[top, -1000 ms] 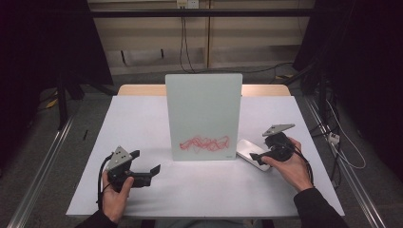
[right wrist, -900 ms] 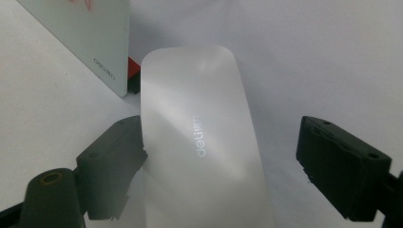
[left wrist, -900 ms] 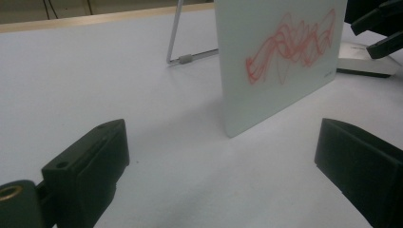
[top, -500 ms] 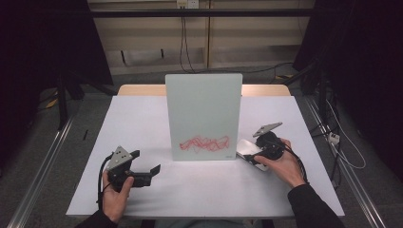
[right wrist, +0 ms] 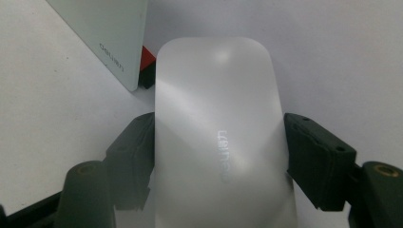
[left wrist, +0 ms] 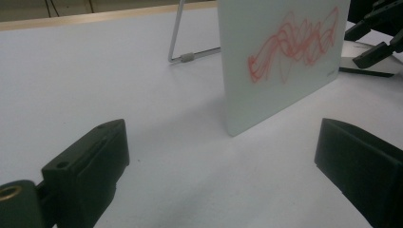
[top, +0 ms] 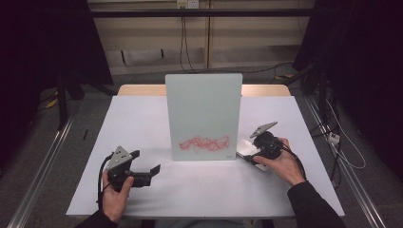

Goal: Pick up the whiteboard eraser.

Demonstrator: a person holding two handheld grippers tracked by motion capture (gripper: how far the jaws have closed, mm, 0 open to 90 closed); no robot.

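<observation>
A small whiteboard [top: 203,114] stands upright at mid table, with a red scribble [top: 203,142] low on its face. A white eraser [top: 246,148] lies flat on the table by the board's right bottom corner. My right gripper [top: 252,154] has a jaw pressed on each long side of the eraser [right wrist: 218,133]. My left gripper [top: 146,161] rests on the table at front left, open and holding nothing. In the left gripper view the board [left wrist: 280,61] stands ahead of the wide-apart jaws of that gripper [left wrist: 221,156].
A wire stand [left wrist: 183,42] props the board from behind. A small red and black object [right wrist: 147,66] lies by the board's corner, just past the eraser. The white tabletop [top: 142,118] has free room left of the board. Rails run along both table sides.
My right gripper has moved left and down onto the eraser and its jaws now hold the eraser's sides. The left gripper has stayed put.
</observation>
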